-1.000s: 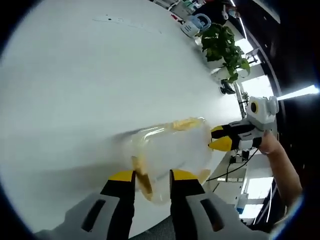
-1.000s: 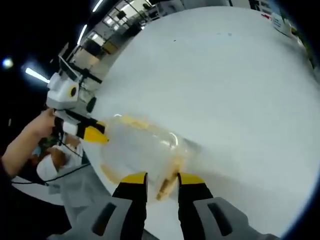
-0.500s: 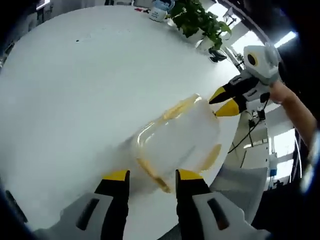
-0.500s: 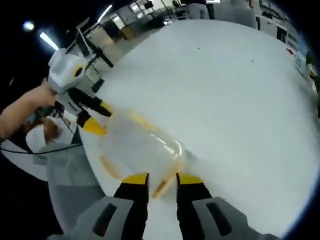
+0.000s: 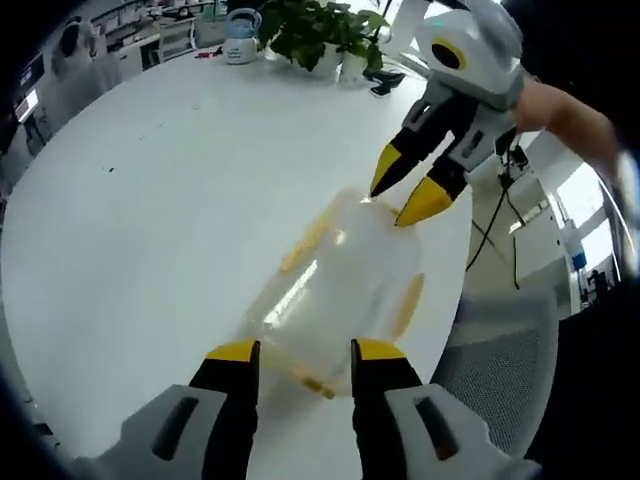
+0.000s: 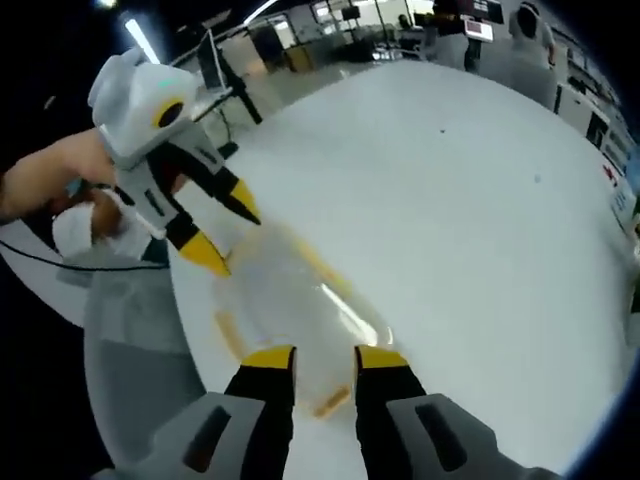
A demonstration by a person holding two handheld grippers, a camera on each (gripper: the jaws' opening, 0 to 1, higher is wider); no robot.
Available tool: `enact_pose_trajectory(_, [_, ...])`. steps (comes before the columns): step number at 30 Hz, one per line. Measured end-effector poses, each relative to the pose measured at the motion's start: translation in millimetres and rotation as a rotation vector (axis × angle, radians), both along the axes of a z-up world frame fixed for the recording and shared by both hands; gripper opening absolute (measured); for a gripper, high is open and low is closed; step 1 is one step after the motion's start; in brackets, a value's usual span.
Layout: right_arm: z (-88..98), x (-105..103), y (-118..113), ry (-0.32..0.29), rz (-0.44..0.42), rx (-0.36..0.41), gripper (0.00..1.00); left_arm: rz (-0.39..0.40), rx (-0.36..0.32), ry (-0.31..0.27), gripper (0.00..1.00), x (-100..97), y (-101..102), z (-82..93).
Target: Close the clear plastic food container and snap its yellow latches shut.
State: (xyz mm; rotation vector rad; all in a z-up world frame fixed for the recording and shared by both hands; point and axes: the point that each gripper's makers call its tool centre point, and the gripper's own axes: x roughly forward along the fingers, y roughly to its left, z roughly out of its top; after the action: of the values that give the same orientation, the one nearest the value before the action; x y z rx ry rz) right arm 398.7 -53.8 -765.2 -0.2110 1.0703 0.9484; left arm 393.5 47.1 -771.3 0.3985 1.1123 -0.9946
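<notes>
Clear plastic food container lies lid-on near the white desk edge, between the left hand-held gripper and right hand-held gripper, both parted and holding nothing. Judging from this, each yellow latch wants a firm, square press while the opposite end is steadied.

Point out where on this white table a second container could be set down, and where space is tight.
Free: the broad white table between the clear container and the potted plant. Crowded: the container's near-edge spot, with the left claw and right claw at opposite ends.
</notes>
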Motion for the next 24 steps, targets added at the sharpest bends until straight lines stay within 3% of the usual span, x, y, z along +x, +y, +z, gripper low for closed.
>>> enact_pose_trajectory(7, [0.5,-0.5,8.8,-0.033,0.068,-0.009,0.2,-0.091,0.023,-0.034,0.36,-2.5,-4.1,-0.6])
enact_pose_trajectory(14, [-0.5,-2.7,19.0,-0.065,0.149,-0.015,0.21,-0.211,-0.001,-0.094,0.37,-5.4,-15.5,4.5])
enact_pose_trajectory(18, [-2.1,-5.8,25.5,-0.095,0.213,-0.025,0.24,-0.334,0.005,-0.149,0.37,-9.2,-23.7,3.8])
enact_pose_trajectory(24, [-4.7,-6.6,31.0,-0.107,0.26,-0.037,0.23,-0.354,0.01,-0.153,0.36,-12.5,-30.6,0.2])
